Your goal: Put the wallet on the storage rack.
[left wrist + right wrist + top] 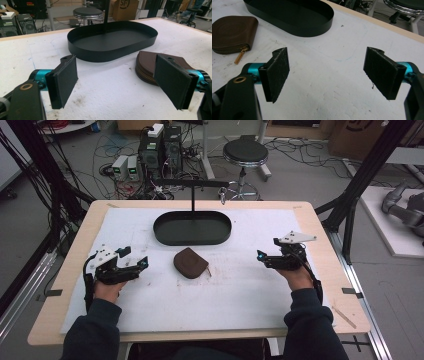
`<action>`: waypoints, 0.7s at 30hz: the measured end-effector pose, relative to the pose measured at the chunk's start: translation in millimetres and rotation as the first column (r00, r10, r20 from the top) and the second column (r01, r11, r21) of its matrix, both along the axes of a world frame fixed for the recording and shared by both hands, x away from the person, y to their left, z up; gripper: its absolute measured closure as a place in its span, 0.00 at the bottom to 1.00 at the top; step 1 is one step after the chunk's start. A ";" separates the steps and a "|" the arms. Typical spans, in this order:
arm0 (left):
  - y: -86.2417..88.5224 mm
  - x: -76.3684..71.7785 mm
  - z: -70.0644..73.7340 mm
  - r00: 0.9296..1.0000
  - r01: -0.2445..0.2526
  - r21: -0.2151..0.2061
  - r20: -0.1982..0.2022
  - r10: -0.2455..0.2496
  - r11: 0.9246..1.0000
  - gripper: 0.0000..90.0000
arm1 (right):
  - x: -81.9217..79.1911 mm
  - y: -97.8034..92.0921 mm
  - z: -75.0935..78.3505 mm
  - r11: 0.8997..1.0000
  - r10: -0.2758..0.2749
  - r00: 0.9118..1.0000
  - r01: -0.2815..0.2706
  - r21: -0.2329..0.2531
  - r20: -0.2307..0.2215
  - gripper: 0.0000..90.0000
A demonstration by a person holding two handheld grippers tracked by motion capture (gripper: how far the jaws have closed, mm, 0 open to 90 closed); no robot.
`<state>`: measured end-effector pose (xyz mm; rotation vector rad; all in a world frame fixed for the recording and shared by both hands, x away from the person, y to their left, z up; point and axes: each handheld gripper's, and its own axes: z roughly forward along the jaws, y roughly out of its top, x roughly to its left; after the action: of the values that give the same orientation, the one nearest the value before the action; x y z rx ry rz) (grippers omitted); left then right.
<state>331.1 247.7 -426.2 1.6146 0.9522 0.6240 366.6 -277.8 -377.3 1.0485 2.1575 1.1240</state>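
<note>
- L gripper [134, 261] and R gripper [267, 254]: jaws wide, nothing held, parked either side, prob so either can reach in.
- Brown zip pouch [190, 263] lies flat on the white mat [240, 295] btwn them, untouched.
- Black oval tray [192, 228] just behind it, prob the drop spot.

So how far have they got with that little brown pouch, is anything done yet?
Nothing looks done. The brown zipped pouch lies on the white mat, just in front of the black oval tray, which holds nothing. Nothing is in hand: the left gripper and right gripper sit either side, jaws wide open. Still left, probably: grasping the pouch and moving it, perhaps into the tray.
</note>
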 end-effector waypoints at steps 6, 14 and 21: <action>0.9 0.4 -0.2 1.000 -0.005 0.000 -0.002 0.005 1.000 0.22 | 0.3 11.0 -5.7 1.000 0.030 0.999 -0.030 0.007 -0.013 0.24; 3.2 -0.2 0.6 1.000 -0.007 0.013 0.000 0.007 1.000 0.22 | 2.2 34.6 -11.1 0.993 0.113 0.993 -0.111 0.032 -0.039 0.24; 2.9 -1.9 1.4 1.000 -0.010 0.017 -0.001 0.010 1.000 0.22 | 5.1 62.4 -11.5 0.983 0.175 0.983 -0.171 0.070 -0.053 0.23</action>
<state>329.2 250.6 -424.8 1.6263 0.9590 0.6396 371.7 -215.4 -388.8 0.9469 2.3093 1.2637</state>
